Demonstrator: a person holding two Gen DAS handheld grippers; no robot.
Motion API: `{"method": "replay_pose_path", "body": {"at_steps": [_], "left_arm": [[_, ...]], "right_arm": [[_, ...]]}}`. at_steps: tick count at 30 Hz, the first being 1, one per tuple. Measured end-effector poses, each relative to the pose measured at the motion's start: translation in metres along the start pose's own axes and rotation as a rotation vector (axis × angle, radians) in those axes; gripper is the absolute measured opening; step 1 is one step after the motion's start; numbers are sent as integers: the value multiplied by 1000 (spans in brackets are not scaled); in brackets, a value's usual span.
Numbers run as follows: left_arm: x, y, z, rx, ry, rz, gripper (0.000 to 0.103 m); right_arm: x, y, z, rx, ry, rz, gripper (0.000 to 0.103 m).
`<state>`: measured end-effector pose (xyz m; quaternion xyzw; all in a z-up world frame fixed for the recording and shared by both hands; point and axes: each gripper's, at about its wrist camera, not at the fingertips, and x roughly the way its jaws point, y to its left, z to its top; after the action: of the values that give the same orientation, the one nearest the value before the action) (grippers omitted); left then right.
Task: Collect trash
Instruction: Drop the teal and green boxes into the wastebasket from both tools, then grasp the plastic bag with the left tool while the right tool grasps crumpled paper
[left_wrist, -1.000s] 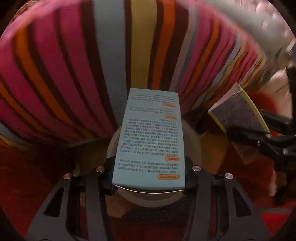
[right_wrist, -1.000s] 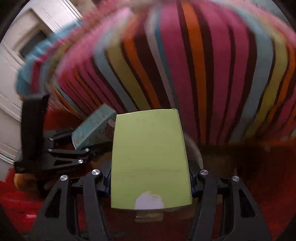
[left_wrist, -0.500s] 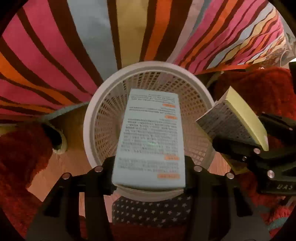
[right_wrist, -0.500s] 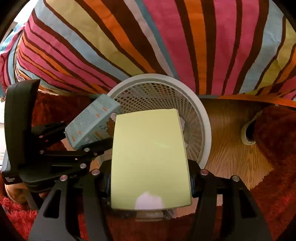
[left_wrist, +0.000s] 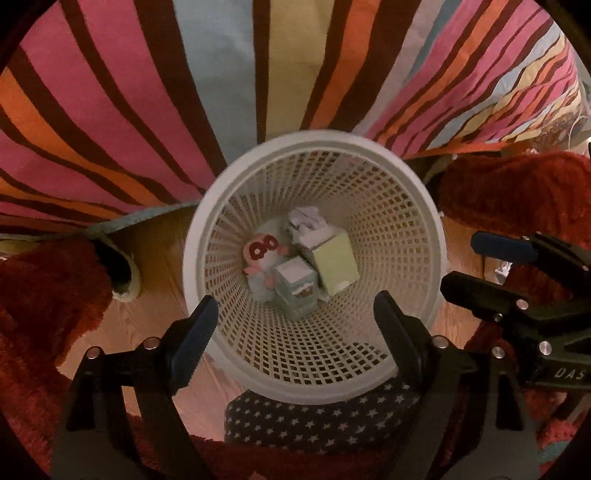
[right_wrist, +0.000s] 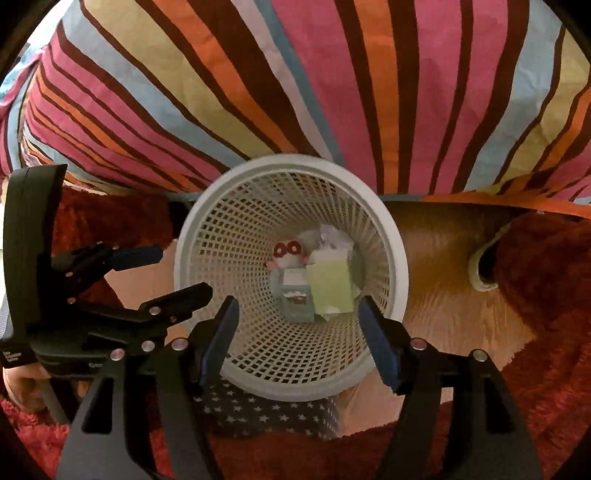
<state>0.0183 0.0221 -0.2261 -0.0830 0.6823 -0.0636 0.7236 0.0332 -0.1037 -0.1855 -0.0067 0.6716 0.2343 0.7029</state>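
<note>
Below both grippers stands the basket (left_wrist: 413, 206), a white lattice bin on bare wood floor (right_wrist: 436, 295), hard against a striped cover (left_wrist: 147, 92) and flanked by red rug (left_wrist: 40, 302).

Left gripper (left_wrist: 295, 325): jaws opening, wide apart, nothing between them. Right gripper (right_wrist: 299, 332): jaws opening, less wide, likewise nothing between them. Both point steeply down over the basket mouth.

Trash, all at the basket bottom:
- Green box (left_wrist: 334, 264), lying tilted, touching the blue box.
- Blue box (left_wrist: 295, 286), on end or on its side; which one cannot be settled.
- Crumpled paper (left_wrist: 306, 221), behind the boxes.
- Small figure (left_wrist: 264, 258) with red rings on its face, beside the blue box; material unclear.

Handling, as judged:
- Both boxes look like thin card cartons, probably light and possibly empty. Stiff along the edges, weak across the broad faces. Grip across the narrow width near mid-length, with modest pressure, or the walls may buckle. Printed card gives the pads fair friction.
- Paper is soft, near weightless and not fragile; pinch it anywhere through the bulk.
- Basket is light, springy plastic and could tip or slide on wood if knocked. Should it need moving, take it by the rim (right_wrist: 291, 162).

A star-print item (right_wrist: 273, 417) lies against the near side of the basket; what it is cannot be told.

No trash is visible on the floor in either view.
</note>
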Motion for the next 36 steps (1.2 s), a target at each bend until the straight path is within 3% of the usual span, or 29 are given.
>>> {"method": "replay_pose_path", "body": {"at_steps": [5,8,10,14,18,23,29,36], "left_arm": [[-50,5,-1,-12,-122,-48,84],[-115,9,1,-2,-241,-150,84],[-153,9,7,22,-337,-163,84],[-234,27,50,47,-572,-107,84],[-271,38,130,46,-724,83,89],[-283,38,235,69,-784,267,89],[-265,26,317,134,-750,365,89],[-251,35,355,99,-712,334,89]], "right_arm": [[-46,11,4,-58,-136,26,64],[-101,17,14,-107,-281,71,64],[-139,20,24,-151,-409,43,64],[-199,22,61,-205,-663,-39,74],[-218,26,117,-237,-794,-115,74],[-216,17,183,-195,-810,-95,74],[-197,16,244,-226,-768,-173,74],[-183,25,264,-300,-727,-202,74]]}}
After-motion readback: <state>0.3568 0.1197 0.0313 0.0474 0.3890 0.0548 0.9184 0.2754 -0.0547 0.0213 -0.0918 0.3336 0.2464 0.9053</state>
